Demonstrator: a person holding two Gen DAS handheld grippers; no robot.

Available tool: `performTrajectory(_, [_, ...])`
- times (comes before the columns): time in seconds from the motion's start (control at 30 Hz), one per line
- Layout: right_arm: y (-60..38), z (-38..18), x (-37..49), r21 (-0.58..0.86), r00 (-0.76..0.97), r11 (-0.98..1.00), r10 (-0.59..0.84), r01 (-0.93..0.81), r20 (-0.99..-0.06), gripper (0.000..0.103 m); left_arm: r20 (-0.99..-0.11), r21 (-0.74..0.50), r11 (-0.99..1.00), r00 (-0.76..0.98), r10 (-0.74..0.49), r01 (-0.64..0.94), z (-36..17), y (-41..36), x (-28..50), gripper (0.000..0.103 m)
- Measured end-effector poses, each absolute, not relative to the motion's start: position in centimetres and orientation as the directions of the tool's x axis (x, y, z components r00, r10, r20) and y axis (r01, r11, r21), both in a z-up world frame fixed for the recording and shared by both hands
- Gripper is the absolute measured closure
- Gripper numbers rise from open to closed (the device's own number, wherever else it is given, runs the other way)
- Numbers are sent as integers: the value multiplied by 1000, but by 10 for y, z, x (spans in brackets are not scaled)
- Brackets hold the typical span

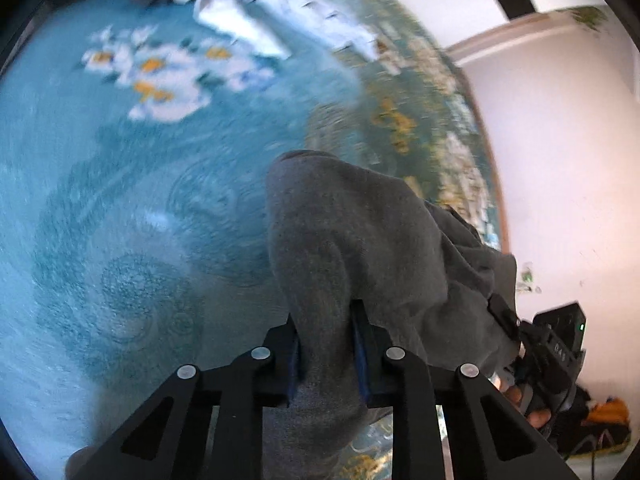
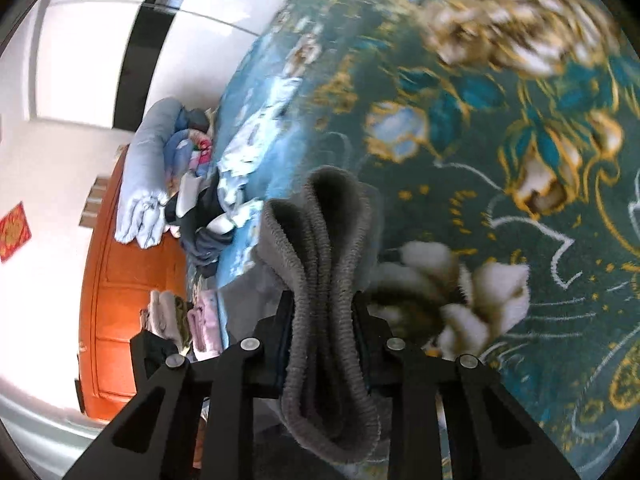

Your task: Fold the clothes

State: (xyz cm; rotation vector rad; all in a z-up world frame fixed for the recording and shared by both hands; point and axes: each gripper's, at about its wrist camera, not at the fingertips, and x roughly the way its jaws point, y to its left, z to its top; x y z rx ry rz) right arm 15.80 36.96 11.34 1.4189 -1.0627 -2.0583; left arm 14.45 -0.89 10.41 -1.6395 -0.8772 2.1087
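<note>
A grey garment (image 1: 360, 240) hangs lifted above a teal flowered bedspread (image 1: 120, 200). My left gripper (image 1: 326, 344) is shut on a bunched part of it, with cloth spilling forward and down between the jaws. My right gripper (image 2: 322, 332) is shut on the garment's ribbed grey hem (image 2: 320, 280), folded in several layers. In the left wrist view the right gripper (image 1: 556, 348) shows at the lower right, at the cloth's other end, with the person's fingers (image 1: 516, 394) on it.
A pile of unfolded clothes (image 2: 196, 200) and a light blue bundle (image 2: 144, 184) lie at the bedspread's far end (image 2: 280, 100). An orange wooden door (image 2: 120, 280) stands behind. White patterned cloth (image 1: 280, 12) lies at the top in the left view. A white wall (image 1: 560, 160) is to the right.
</note>
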Motion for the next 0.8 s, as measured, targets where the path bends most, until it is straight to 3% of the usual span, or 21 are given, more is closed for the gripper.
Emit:
performTrajectory(0.33, [292,238,161,752,-424,-643,-726,142,-541,76,-631,-717,-696,-459,626,37,203,-99,163,80])
performTrajectory(0.5, [201,280,156,756,-366,-600,-787,262,-497,76,-626,-676,-736,-561,541,44,256,-199,193,80])
performTrajectory(0.8, [-25,311,145,804,-137,-436,-898,403,-418,76,-677,-570,-780,-685,267,259,314,-392,249,80])
